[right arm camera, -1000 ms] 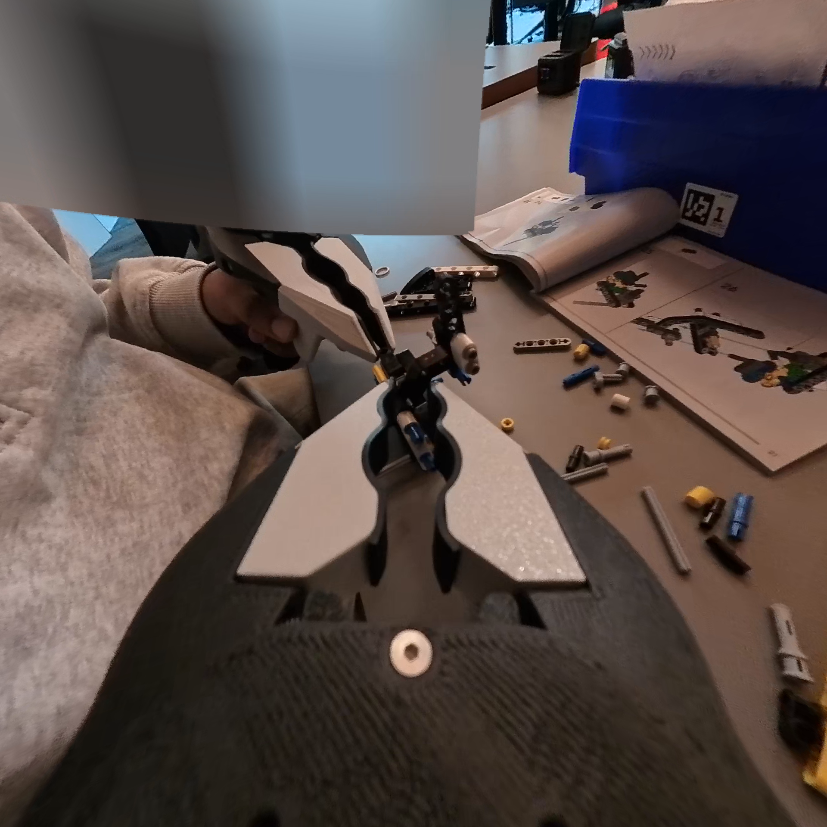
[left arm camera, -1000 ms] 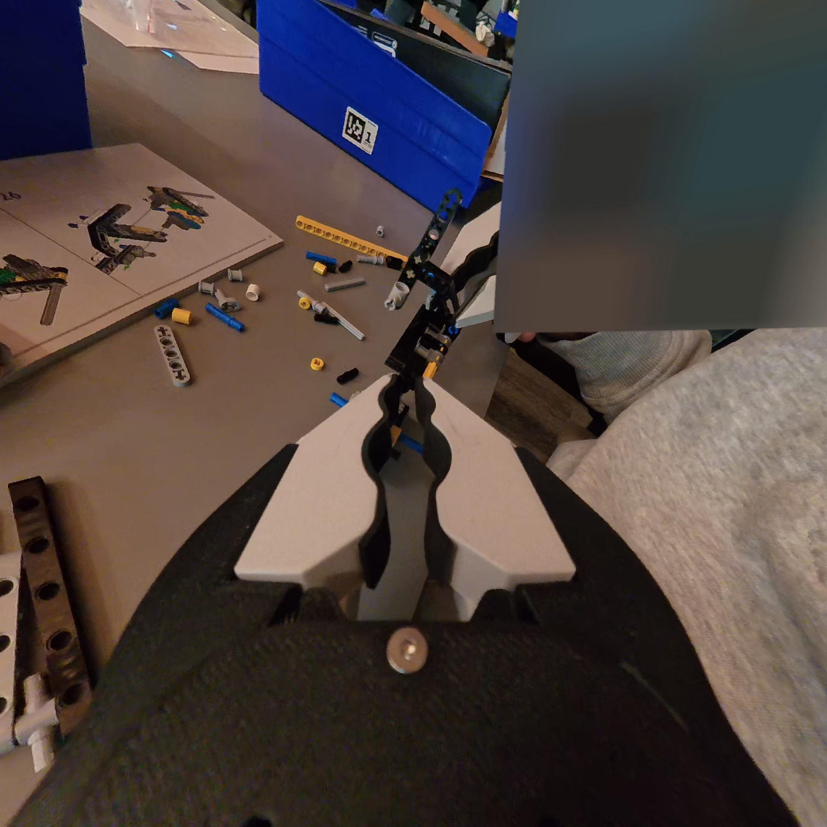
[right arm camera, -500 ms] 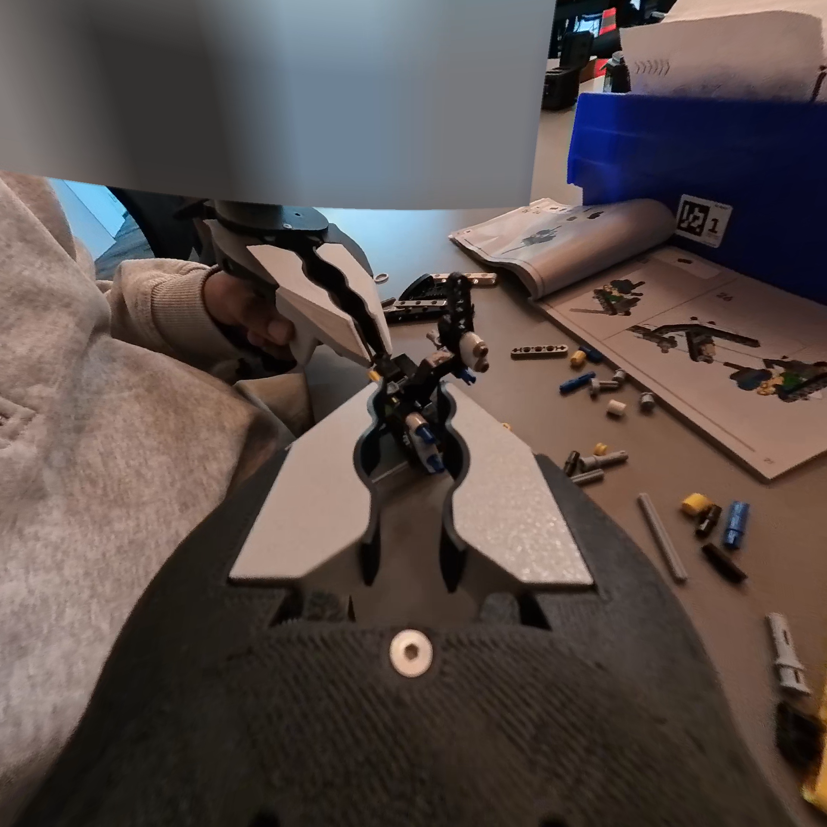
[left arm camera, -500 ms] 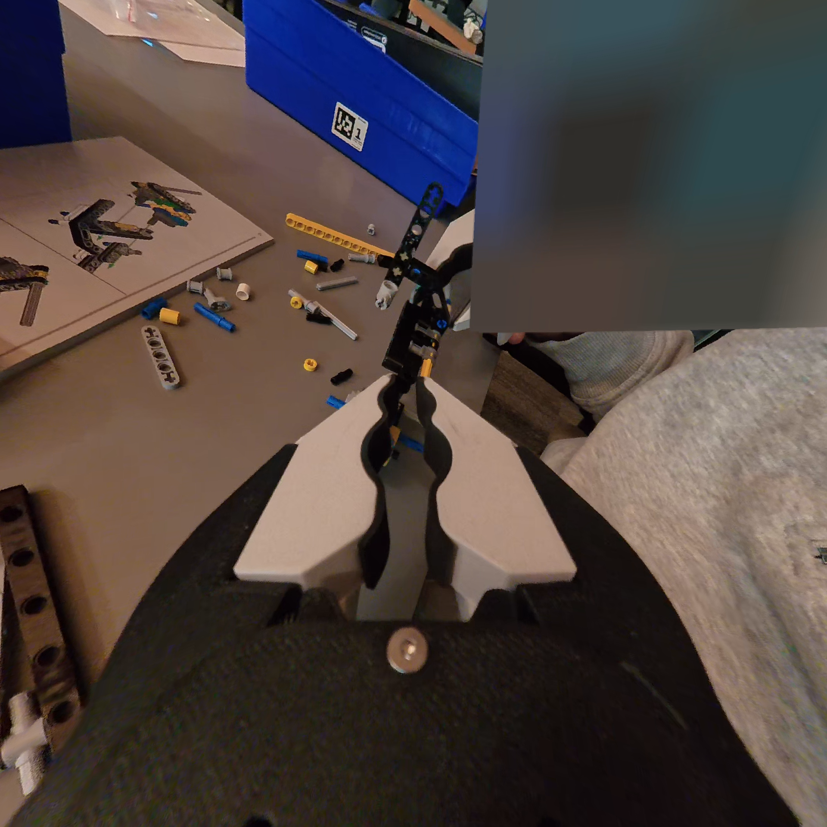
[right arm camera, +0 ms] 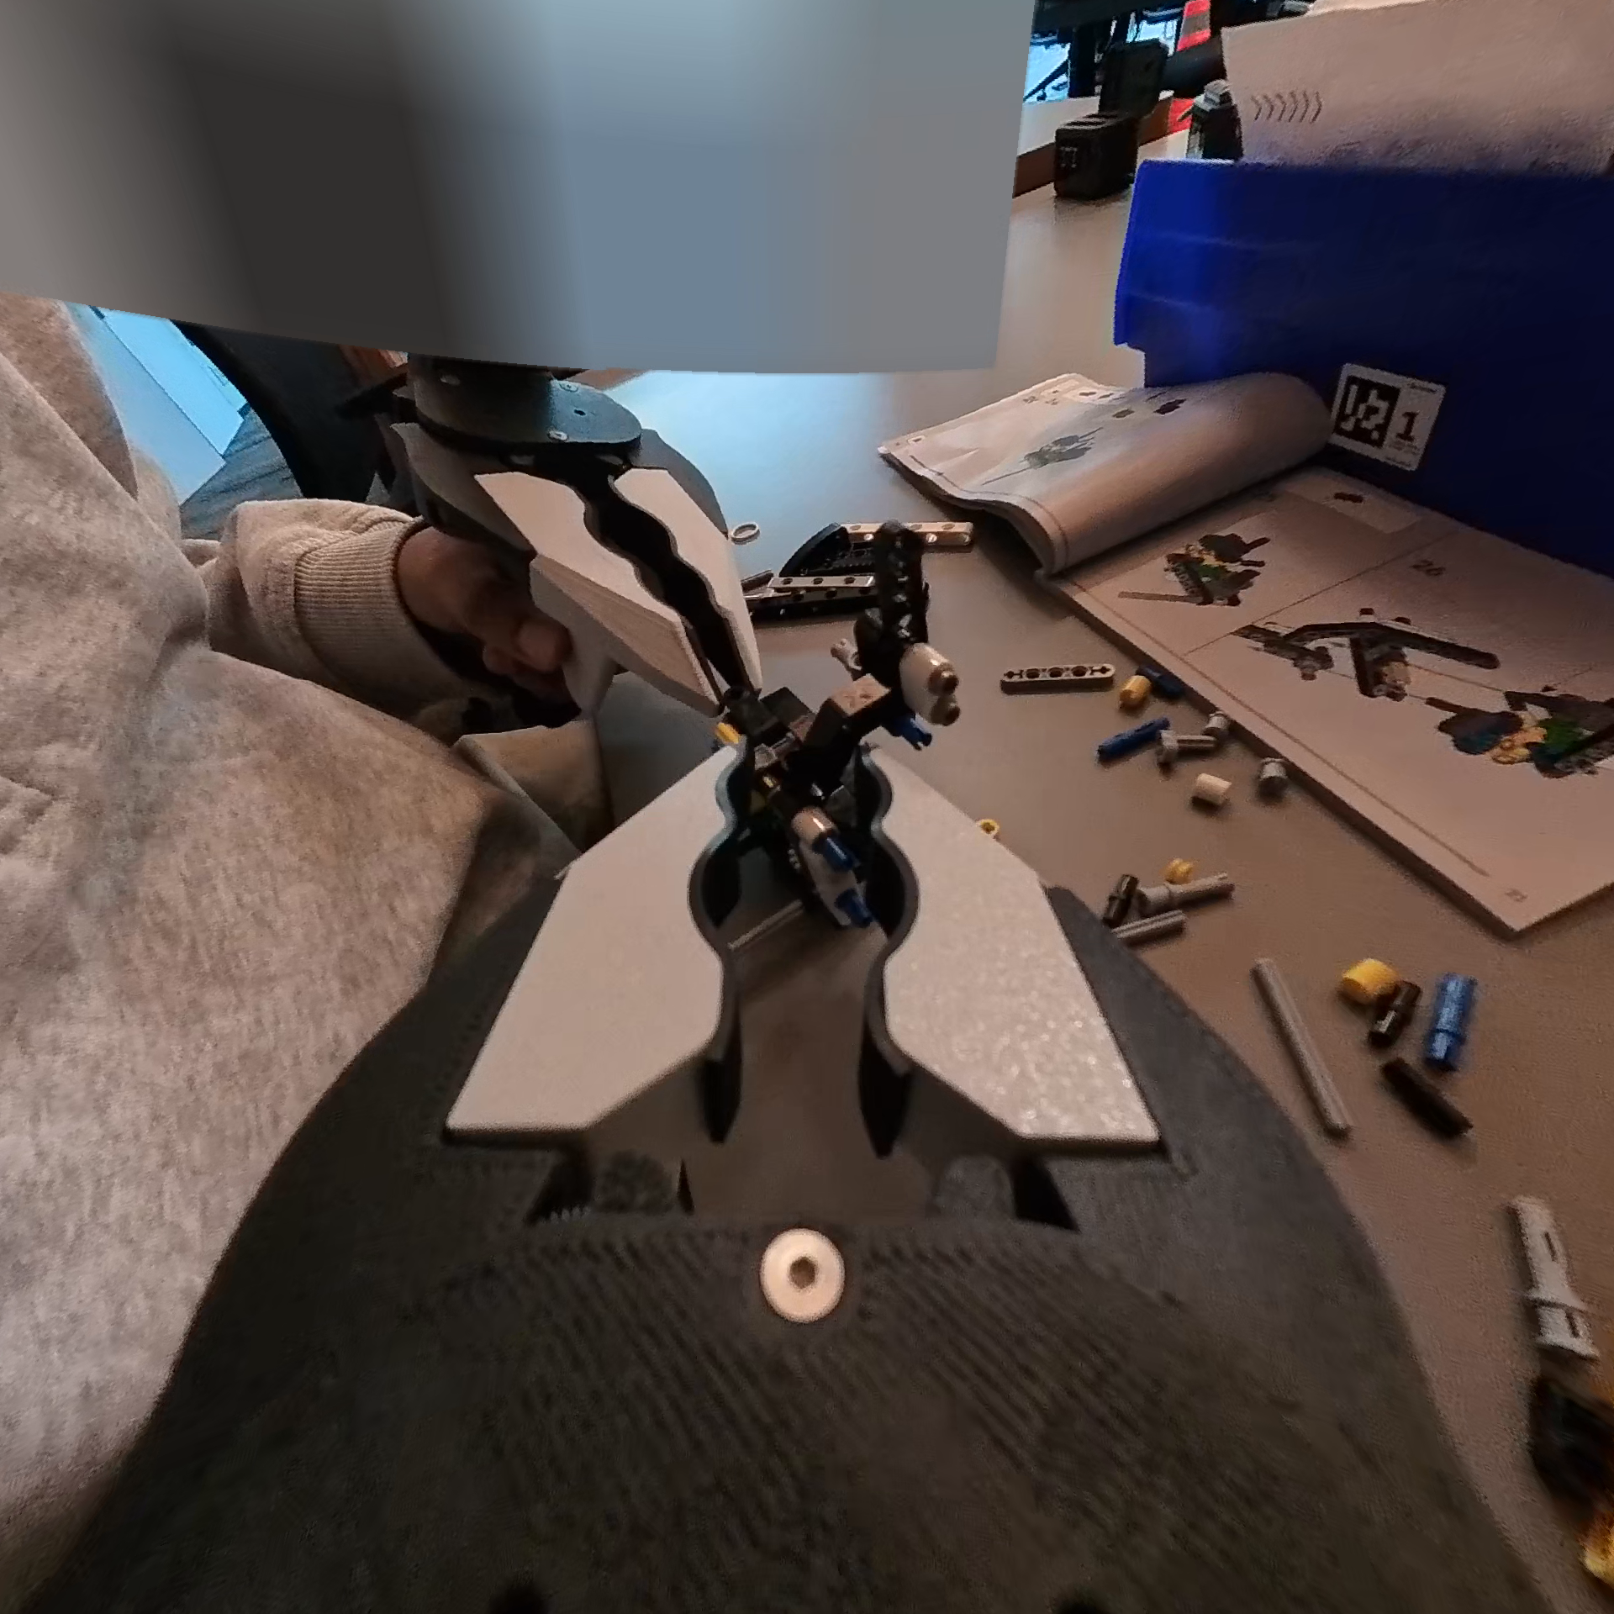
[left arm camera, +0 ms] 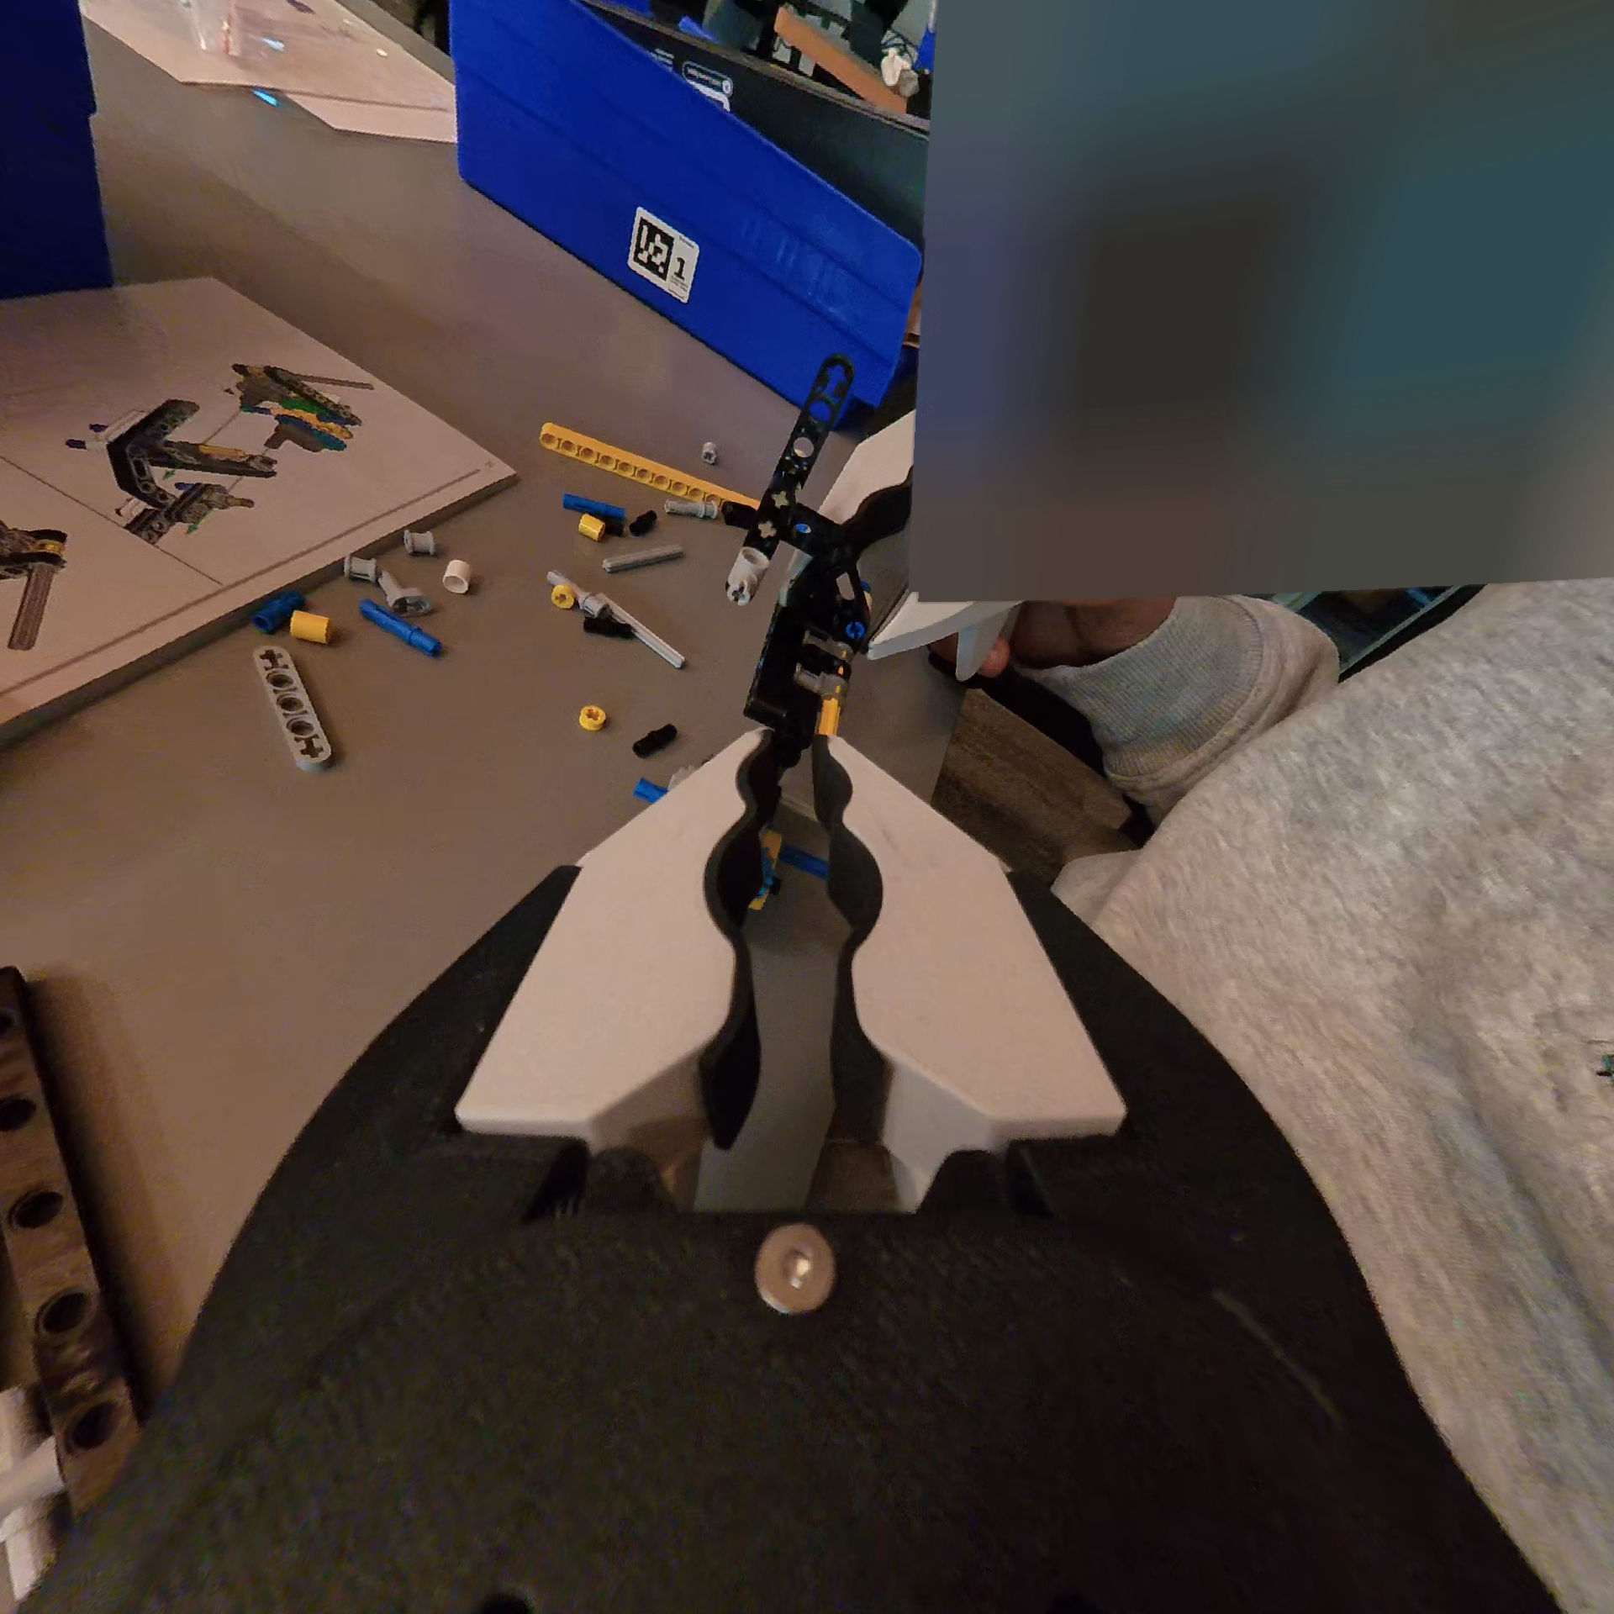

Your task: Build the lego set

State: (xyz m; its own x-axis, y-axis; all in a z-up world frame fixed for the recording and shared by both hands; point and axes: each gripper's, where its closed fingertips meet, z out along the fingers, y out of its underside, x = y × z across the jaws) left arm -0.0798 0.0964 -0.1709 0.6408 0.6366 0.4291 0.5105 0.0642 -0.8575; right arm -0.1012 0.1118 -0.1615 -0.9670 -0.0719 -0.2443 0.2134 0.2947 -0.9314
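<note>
A small black lego assembly with a long black beam sticking up, a white round connector and blue pins hangs in the air between both grippers, over the table's near edge. My left gripper is shut on its lower black end. It also shows in the right wrist view, pinching the assembly from the left. My right gripper is closed around the other end, with a white and blue piece between its fingers. It shows partly behind the assembly in the left wrist view.
An open instruction booklet lies on the grey table beside a blue bin. Several loose pins, axles, a yellow beam and a grey beam are scattered around. A dark beam lies at the left. A person's grey sleeves are close by. The tips of both grippers are at nearly the same place. My right gripper's tips are some 15 centimetres from the yellow beam.
The assembly has slid deeper between my right fingers and tilted, and those fingers stand slightly wider. The left gripper keeps its hold and has shifted only a little.
</note>
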